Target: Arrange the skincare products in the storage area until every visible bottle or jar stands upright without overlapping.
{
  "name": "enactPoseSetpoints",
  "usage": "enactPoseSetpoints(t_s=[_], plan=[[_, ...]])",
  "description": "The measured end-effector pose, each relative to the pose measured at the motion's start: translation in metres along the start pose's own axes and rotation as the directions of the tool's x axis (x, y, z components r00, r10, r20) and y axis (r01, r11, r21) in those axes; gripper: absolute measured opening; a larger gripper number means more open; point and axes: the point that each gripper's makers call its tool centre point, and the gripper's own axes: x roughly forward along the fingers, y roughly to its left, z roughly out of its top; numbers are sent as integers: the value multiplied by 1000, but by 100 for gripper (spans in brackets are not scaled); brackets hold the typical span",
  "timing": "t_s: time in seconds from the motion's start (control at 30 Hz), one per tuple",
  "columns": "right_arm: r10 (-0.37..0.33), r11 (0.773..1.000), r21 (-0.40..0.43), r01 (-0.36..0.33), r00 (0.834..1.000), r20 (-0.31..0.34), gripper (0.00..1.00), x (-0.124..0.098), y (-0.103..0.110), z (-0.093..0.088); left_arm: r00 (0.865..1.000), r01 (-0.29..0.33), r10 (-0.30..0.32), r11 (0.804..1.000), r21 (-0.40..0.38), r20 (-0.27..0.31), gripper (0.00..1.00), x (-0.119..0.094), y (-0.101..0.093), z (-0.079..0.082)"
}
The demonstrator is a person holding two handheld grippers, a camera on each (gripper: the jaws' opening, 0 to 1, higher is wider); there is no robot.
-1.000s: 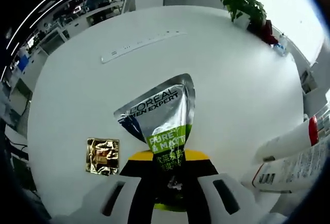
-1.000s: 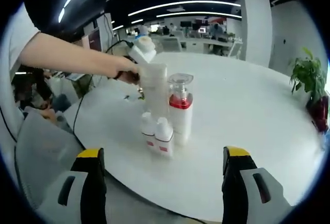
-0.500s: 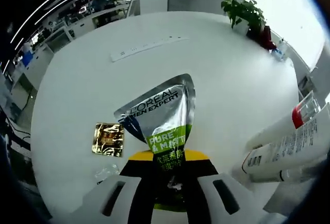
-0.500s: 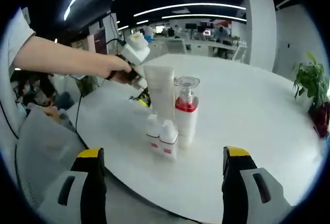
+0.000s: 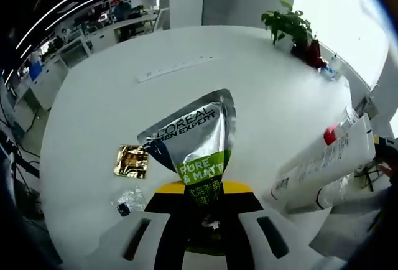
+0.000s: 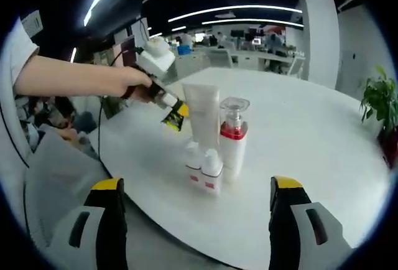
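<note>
The left claw point(image 5: 200, 203) is clamped on a silver sachet point(image 5: 193, 139), held above the round white desk point(image 5: 112, 108). The right claw point(image 6: 194, 220) stands wide apart and holds nothing. Using the upright tube point(image 6: 204, 116) as landmark: a pump bottle point(image 6: 234, 138) with a red band stands touching its side, and two small bottles point(image 6: 205, 169) stand just in front. In the left gripper view a gold packet point(image 5: 131, 161) lies on the desk near the sachet. Since a second ago, the left claw has swung out from behind the tube to its side.
</note>
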Motion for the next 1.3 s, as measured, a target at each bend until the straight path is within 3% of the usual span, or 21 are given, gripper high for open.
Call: enactPoseSetpoints(t_s=[0.2,0.27,0.5,0.6,0.83,1.3], plan=[[14,1000,-10,-14,1000,25,96,-3,4,8,999,3,-3,1000,-15,32,14,-30,-9,-10],[16,1000,-13,-16,999,29,96,-4,5,10,999,5,-4,1000,-20,45,14,-25,-7,-9],[38,999,-35,-36,998,53,95,-13,15,25,995,-2,5,1000,-26,103,14,-66,-17,-18],[52,999,-20,-51,996,70,95,-16,19,30,992,-9,11,1000,-18,122,14,-71,-17,-19],[79,997,-18,-78,994,81,95,-16,28,33,987,-2,5,1000,-19,161,14,-106,-35,-28],[126,992,-21,-125,989,78,95,-20,42,31,981,20,-30,998,56,191,14,-135,-65,-39]])
